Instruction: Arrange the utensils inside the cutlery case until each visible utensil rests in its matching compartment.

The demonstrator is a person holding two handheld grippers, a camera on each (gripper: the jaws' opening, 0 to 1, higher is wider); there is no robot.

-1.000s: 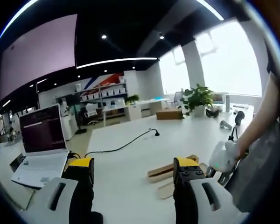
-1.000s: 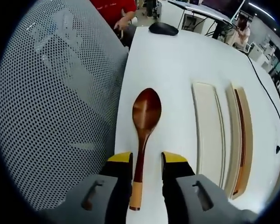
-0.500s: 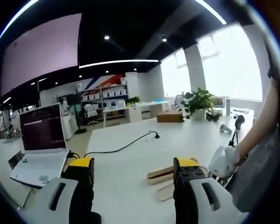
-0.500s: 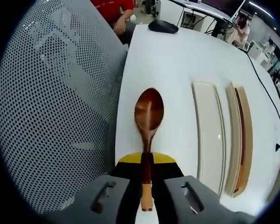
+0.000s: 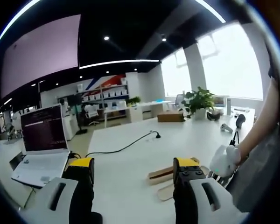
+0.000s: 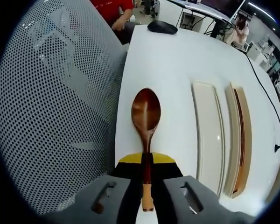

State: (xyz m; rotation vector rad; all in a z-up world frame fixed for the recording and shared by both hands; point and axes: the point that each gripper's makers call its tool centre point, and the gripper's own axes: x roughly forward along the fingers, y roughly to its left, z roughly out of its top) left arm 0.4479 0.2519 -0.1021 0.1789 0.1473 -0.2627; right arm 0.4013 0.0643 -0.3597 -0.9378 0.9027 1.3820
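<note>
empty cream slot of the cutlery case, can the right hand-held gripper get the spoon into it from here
Probably yes: the right hand-held gripper is shut on the dark wooden spoon, and the empty cream slot lies open beside it with bare white table between.

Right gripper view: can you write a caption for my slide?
Hand-held gripper shut on the handle of a reddish-brown wooden spoon, over a white table beside a cream cutlery case.

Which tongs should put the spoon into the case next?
The right tongs. They are already shut on the wooden spoon, and the cutlery case lies just beside it. The left tongs are open and hold nothing.
</note>
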